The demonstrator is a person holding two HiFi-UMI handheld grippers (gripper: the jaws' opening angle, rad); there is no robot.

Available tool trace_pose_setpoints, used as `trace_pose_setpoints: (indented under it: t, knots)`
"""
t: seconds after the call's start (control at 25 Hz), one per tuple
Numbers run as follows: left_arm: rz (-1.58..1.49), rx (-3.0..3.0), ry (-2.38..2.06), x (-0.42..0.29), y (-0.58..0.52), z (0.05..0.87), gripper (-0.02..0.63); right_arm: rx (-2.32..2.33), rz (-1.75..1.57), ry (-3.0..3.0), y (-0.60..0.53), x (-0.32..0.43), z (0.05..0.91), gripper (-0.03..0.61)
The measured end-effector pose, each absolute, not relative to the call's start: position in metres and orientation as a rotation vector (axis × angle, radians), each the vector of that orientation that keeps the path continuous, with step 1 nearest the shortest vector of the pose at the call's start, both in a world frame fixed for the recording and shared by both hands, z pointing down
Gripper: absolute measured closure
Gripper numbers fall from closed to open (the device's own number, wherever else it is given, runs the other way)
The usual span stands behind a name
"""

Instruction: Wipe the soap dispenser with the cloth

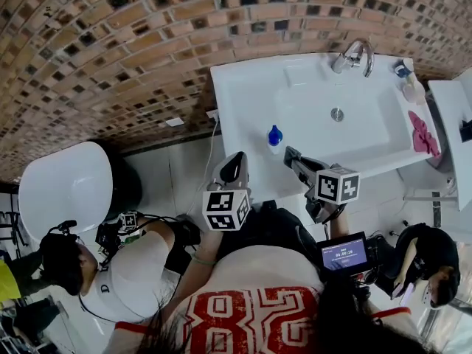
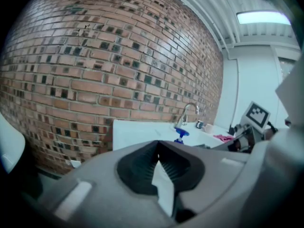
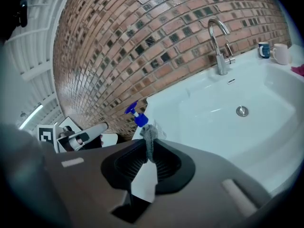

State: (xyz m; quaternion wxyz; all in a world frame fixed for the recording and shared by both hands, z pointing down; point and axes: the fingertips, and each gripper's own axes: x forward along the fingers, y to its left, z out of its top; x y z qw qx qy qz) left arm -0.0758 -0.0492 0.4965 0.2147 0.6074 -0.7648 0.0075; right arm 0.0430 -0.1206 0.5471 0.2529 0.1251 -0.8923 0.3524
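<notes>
**Fig. 1. Approach to the sink, before wiping.** The soap dispenser (image 1: 274,137), a clear bottle with a blue pump, stands on the front left rim of the white sink (image 1: 236,87), well away from the faucet (image 1: 355,54). This puts it within reach of both tools from the front edge.

The right gripper (image 3: 148,145) has its jaws pressed together on a small wad of grey cloth (image 3: 149,133). The wad sticks out past the jaw tips, so fabric rather than plastic would touch the bottle first. In the right gripper view the wad lines up just below the blue pump, which suggests the tool is aimed at the dispenser. It appears short of contact, and wiping has seemingly not begun.

The left gripper (image 2: 158,148) has its jaws closed with nothing between them. It is held level beside the right one and also faces the dispenser. It is probably kept close to steady the bottle, since a light pump bottle near an edge may slide or tip under sideways rubbing.

A pink cloth (image 1: 422,133) lies unused on the far right rim of the sink.
</notes>
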Motion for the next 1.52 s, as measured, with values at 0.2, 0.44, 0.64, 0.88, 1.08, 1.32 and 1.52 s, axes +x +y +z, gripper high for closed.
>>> trace_pose_setpoints:
  t: [0.2, 0.44, 0.64, 0.88, 1.08, 1.32, 1.52]
  knots:
    - [0.010, 1.687, -2.118, -0.075, -0.048, 0.497, 0.611, 0.270, 0.957, -2.423, -0.103, 0.035, 0.534, 0.529]
    - [0.004, 1.688, -2.126, -0.076, -0.047, 0.496, 0.611, 0.159, 1.002, -2.416, -0.088, 0.012, 0.533, 0.529]
    - [-0.007, 1.667, -2.153, -0.083, -0.043, 0.492, 0.611, 0.169, 1.017, -2.387, -0.091, 0.002, 0.540, 0.529]
    - [-0.009, 1.655, -2.167, -0.089, -0.042, 0.490, 0.611, 0.225, 1.075, -2.380, -0.104, 0.011, 0.541, 0.529]
    - [-0.005, 1.678, -2.148, -0.085, -0.048, 0.491, 0.611, 0.295, 1.096, -2.379, -0.117, 0.025, 0.545, 0.529]
    - [0.003, 1.714, -2.125, -0.075, -0.056, 0.491, 0.611, 0.285, 1.072, -2.412, -0.119, 0.033, 0.539, 0.529]
    - [0.009, 1.721, -2.117, -0.072, -0.057, 0.492, 0.611, 0.111, 0.981, -2.424, -0.092, 0.025, 0.536, 0.529]
